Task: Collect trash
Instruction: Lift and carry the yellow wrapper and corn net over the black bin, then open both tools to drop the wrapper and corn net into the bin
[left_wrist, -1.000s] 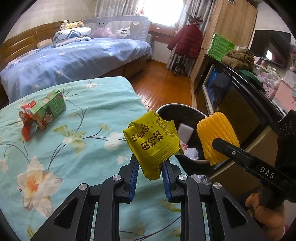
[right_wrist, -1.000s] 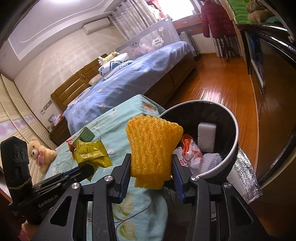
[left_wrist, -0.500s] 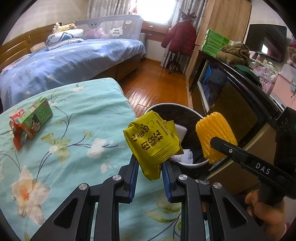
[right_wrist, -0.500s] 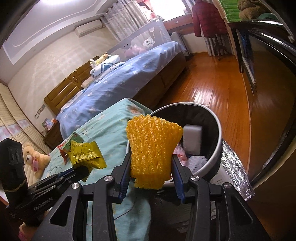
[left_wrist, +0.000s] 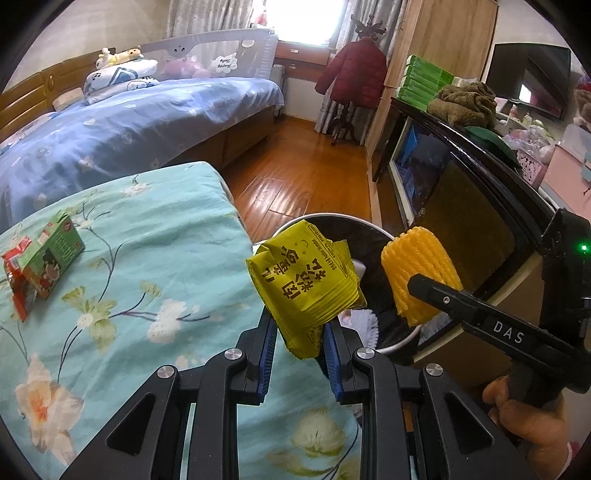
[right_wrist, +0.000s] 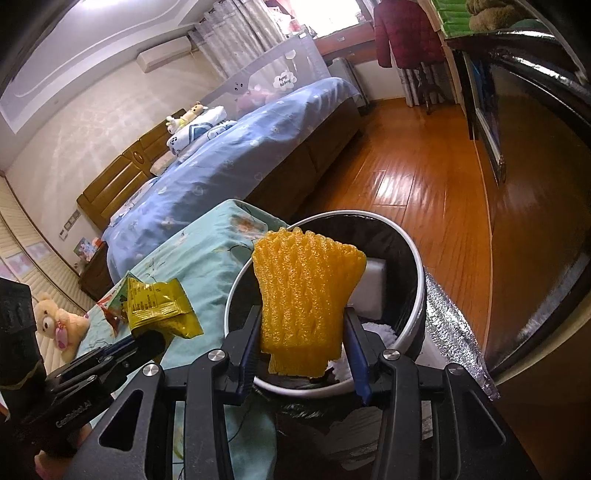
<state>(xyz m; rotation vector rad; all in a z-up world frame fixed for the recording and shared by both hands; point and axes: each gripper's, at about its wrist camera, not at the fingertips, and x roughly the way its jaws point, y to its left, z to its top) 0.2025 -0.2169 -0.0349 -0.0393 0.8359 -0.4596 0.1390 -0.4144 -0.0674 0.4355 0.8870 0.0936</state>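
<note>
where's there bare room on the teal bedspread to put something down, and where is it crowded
Free: the teal bedspread is bare from the green carton across to its edge by the bin, and down to the left gripper. Crowded: the far left, where the carton lies on a red wrapper, and the bin, which holds a white block and paper.

Both my wrist cameras look forward along their fingers from close above the floral bedspread (left_wrist: 155, 236) edge, the left facing the wardrobe side, the right tilted toward the far bed, sharing the near bin (right_wrist: 413, 258).
</note>
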